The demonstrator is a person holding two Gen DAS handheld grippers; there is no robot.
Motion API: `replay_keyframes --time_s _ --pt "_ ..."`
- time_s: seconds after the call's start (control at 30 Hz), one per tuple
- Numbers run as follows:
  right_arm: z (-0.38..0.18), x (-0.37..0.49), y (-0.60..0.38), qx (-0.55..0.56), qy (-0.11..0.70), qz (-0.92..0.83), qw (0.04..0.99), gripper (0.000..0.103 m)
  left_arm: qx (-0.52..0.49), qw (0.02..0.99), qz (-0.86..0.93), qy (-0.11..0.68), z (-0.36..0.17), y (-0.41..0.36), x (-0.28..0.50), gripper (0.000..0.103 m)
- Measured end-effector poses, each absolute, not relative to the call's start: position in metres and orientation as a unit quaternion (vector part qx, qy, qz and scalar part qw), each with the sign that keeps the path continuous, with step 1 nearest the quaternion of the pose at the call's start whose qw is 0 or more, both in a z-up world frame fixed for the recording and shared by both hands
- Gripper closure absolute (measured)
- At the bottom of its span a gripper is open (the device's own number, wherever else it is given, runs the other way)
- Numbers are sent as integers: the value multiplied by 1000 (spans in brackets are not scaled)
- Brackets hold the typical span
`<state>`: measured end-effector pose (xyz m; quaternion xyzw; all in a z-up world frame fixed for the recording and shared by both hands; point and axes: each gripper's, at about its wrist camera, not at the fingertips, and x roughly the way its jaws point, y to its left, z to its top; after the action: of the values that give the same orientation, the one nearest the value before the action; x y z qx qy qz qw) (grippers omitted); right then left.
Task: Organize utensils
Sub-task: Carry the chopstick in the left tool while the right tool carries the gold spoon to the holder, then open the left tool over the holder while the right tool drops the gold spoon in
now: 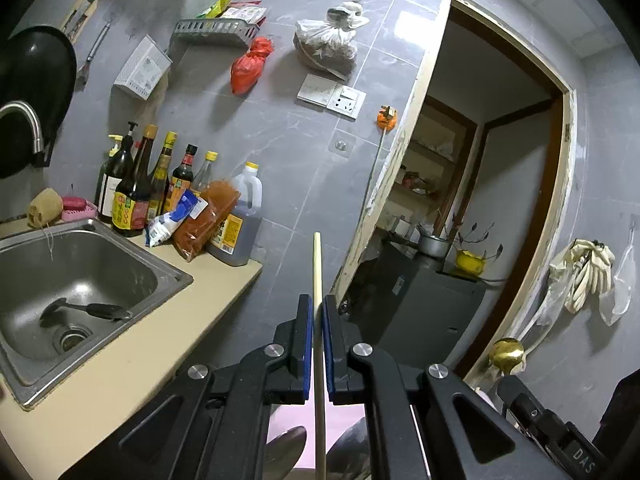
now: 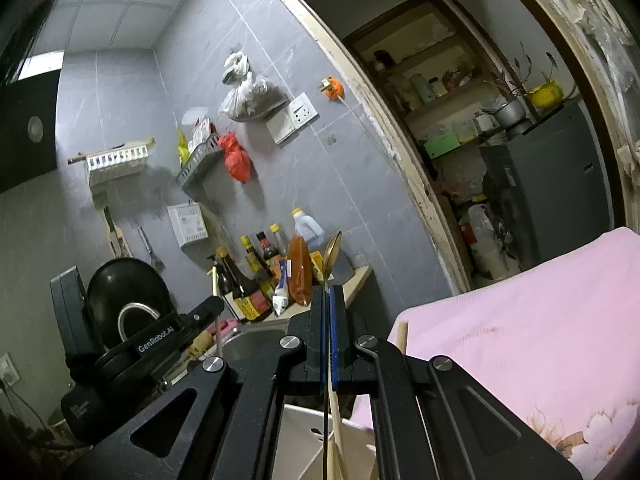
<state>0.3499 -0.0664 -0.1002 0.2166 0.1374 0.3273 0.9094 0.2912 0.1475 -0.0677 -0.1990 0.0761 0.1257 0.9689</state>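
My left gripper (image 1: 318, 304) is shut on a pale wooden chopstick (image 1: 317, 264) that sticks up past the blue pads, held in the air beside the counter. My right gripper (image 2: 329, 294) is shut on a gold metal spoon (image 2: 332, 254), bowl end up, handle running down between the pads. Another wooden chopstick (image 2: 403, 340) pokes up behind the right finger. A white utensil holder (image 2: 304, 436) sits below the right gripper. The left gripper's body (image 2: 132, 344) shows at the left of the right wrist view. A black spatula (image 1: 86, 310) lies in the sink (image 1: 120, 248).
Sauce bottles (image 1: 136, 184) and an oil jug (image 1: 240, 216) line the beige counter (image 1: 120, 368) by the wall. A black wok (image 1: 36, 92) hangs over the tap. A pink cloth (image 2: 520, 328) covers a surface at the right. An open doorway (image 1: 480, 180) leads to a fridge.
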Motion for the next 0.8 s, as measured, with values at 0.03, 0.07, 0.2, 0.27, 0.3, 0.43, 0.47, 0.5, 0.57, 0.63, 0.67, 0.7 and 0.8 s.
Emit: replay_keyframes --time_s 0.03,0.07,0.2,0.27,0.3,0.43,0.47,0.5,0.57,0.63,0.67,0.7,0.8 --pt "-100 349 -67 214 138 326 910 101 -196 969 125 78 -68 146 291 98" --pt "-101 348 -67 211 138 325 912 101 -190 970 125 81 -68 145 291 98" --pt "-102 346 -70 206 148 319 913 101 -176 973 120 93 -69 144 288 98" --pt "-102 345 -72 205 151 316 914 101 -168 973 119 101 -68 143 286 98" --pt "-101 345 -73 204 152 315 914 101 -164 974 118 105 -68 142 285 98" --pt "-100 342 -74 196 158 314 915 101 -146 975 115 123 -67 140 280 97" --pt "-99 342 -74 193 160 313 916 101 -140 975 115 129 -66 139 279 97" --pt "-98 340 -75 190 161 312 917 101 -137 975 114 133 -65 138 278 97" --pt "-97 339 -76 185 166 310 918 101 -134 974 113 141 -64 138 275 97" --pt "-94 338 -77 182 170 309 918 100 -136 973 111 151 -63 138 273 96" --pt "-93 337 -78 179 172 309 918 100 -138 972 109 156 -63 139 272 92" --pt "-92 336 -78 177 174 309 918 100 -142 971 105 163 -63 140 271 82" --pt "-88 332 -80 171 178 314 917 100 -166 967 93 170 -62 143 266 54"
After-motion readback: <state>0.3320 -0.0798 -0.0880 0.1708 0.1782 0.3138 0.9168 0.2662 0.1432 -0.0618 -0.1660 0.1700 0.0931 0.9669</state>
